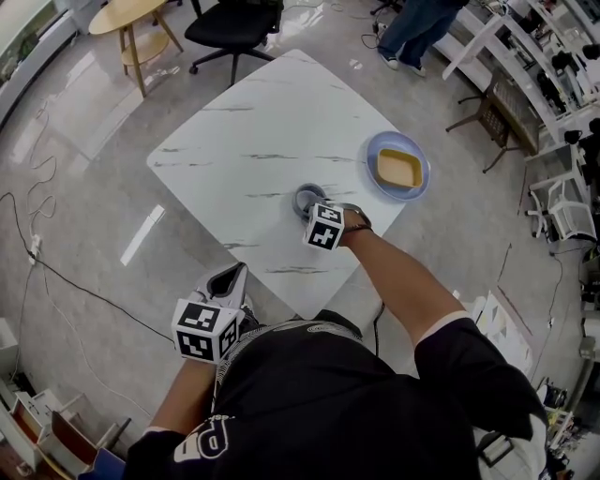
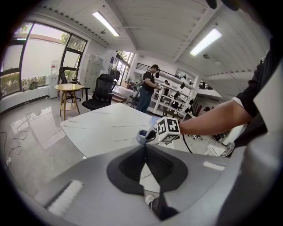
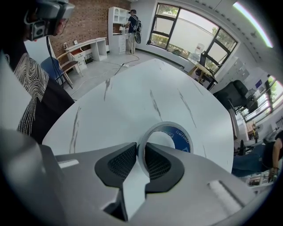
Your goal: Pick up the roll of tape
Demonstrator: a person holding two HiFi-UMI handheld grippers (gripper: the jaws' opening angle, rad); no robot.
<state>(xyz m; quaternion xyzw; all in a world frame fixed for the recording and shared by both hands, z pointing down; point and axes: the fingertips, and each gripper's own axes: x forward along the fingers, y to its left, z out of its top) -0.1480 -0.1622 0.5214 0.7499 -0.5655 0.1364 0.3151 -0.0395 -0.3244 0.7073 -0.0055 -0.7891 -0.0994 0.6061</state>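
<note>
On the white marbled worktop (image 1: pixel 262 131), towards the edge closest to the person, lies the roll of tape (image 1: pixel 302 194), a pale ring with a blue inner core. The right gripper (image 1: pixel 315 212) reaches over it from that near edge, its marker cube just behind the roll. In the right gripper view the right gripper (image 3: pixel 140 150) has its jaws drawn close on the near wall of the roll of tape (image 3: pixel 179 136): one jaw sits inside the ring, the other outside, and the wall is pinched between their ribbed pads. Whether the roll is resting on the worktop (image 3: pixel 132 88) or just clear of it cannot be told.

Well apart from the roll, near the worktop's right corner, stands a blue plate (image 1: pixel 372 167) with a tan square block (image 1: pixel 398 169) on it.

The left gripper (image 1: pixel 234 274) is held off the worktop, close to the person's body and over the floor. In the left gripper view the left gripper (image 2: pixel 145 148) has its jaw tips brought together with nothing between them. Beyond them the same view shows the worktop (image 2: pixel 101 128), the roll of tape (image 2: pixel 141 134) and the right gripper's marker cube beside it.

Past the far side of the worktop stand a black office chair (image 1: pixel 234 23) and a round wooden side table (image 1: pixel 131 17).
</note>
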